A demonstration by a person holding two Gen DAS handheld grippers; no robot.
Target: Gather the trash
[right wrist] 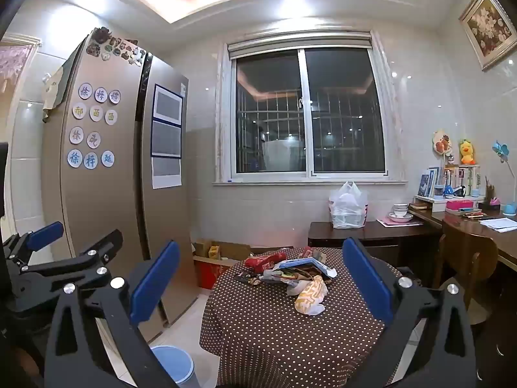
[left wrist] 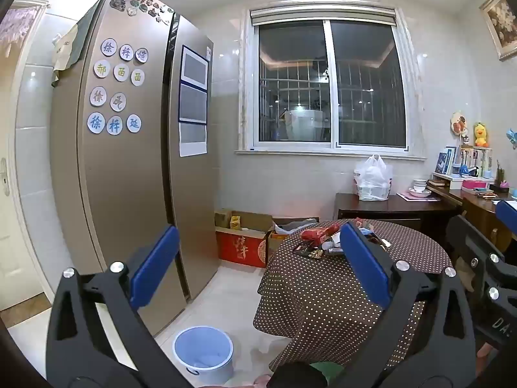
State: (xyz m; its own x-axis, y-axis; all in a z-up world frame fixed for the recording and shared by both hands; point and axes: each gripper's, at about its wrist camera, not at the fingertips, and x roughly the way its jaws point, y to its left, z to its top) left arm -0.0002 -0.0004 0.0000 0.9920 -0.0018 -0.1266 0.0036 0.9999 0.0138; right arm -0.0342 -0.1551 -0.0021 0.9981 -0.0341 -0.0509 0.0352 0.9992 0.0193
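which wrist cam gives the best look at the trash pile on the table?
Right wrist. The trash pile sits unobstructed between its open jaws on the dotted tablecloth, so the red, blue and yellow wrappers can be told apart. In the left wrist view the pile is farther off and its right part is hidden behind that gripper's blue pad.

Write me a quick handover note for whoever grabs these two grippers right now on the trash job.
Left gripper: open, empty.
Right gripper: open, empty, pointed at the table.
Trash pile: wrappers, including a yellow-and-white wrapper, all on the dotted tablecloth.
Blue bin: on the floor, between fridge and table.
Done: nothing picked up.
Left: move every wrapper into the bin.
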